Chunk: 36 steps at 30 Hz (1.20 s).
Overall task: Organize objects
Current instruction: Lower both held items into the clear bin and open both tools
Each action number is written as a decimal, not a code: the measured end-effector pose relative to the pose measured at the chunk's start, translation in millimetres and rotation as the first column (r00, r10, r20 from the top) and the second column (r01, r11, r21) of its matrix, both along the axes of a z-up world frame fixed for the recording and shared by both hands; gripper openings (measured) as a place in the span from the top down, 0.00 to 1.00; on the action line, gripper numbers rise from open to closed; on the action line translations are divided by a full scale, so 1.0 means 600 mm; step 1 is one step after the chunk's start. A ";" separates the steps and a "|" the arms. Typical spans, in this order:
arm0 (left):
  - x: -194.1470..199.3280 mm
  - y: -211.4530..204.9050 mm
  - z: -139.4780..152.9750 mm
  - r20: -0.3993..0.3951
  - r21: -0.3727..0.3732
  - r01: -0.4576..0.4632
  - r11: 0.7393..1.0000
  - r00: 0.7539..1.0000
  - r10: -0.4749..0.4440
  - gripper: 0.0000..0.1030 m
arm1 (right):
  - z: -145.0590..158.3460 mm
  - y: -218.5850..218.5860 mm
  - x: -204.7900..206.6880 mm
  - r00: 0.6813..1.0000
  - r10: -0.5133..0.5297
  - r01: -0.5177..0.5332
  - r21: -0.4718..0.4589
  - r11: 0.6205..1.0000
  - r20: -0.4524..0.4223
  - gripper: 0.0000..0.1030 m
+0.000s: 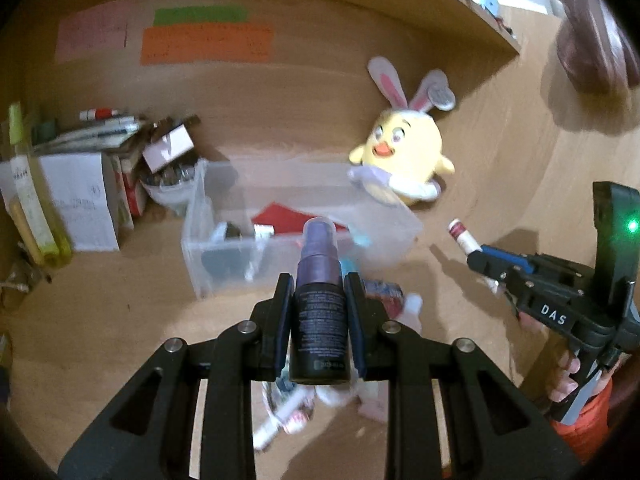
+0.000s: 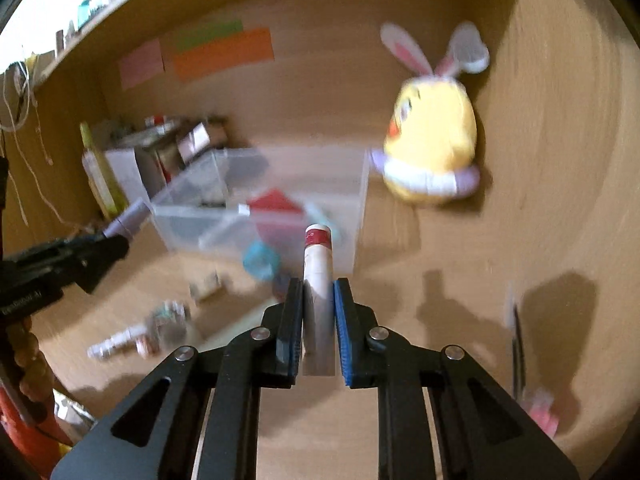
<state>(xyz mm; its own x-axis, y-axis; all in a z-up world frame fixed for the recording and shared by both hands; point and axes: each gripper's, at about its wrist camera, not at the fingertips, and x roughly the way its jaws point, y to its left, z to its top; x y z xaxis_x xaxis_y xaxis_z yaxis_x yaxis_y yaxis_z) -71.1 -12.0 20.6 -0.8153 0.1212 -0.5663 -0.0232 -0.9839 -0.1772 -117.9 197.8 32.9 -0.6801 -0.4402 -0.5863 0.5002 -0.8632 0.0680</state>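
My left gripper (image 1: 319, 286) is shut on a dark purple spray bottle (image 1: 319, 312), held above the desk in front of a clear plastic bin (image 1: 224, 248). My right gripper (image 2: 318, 290) is shut on a white tube with a red cap (image 2: 317, 268), held in front of the same bin (image 2: 352, 208). The right gripper with its tube (image 1: 464, 238) shows at the right of the left wrist view. The left gripper and its bottle (image 2: 126, 220) show at the left of the right wrist view. The bin holds a red card (image 1: 288, 216) and small items.
A yellow chick plush with bunny ears (image 1: 404, 148) sits to the right of the bin. Boxes, pens and a green bottle (image 1: 28, 184) stand at the left. Small cosmetics (image 2: 140, 336) lie scattered on the wooden desk. A shelf (image 1: 460, 4) hangs above.
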 end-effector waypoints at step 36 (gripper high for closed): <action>-0.259 -0.024 -0.066 0.246 -0.014 0.027 1.000 0.969 -0.022 0.74 | -0.063 -0.181 -0.219 0.985 0.038 -0.078 0.238 0.968 0.170 0.78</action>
<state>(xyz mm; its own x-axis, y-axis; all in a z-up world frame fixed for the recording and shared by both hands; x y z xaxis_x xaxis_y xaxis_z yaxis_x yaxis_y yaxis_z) -226.5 -26.3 -19.3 -0.6475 0.1280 -0.7513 -0.0050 -0.9865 -0.1638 -249.4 88.9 -4.8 -0.5439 -0.3068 -0.7810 0.5494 -0.8337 -0.0551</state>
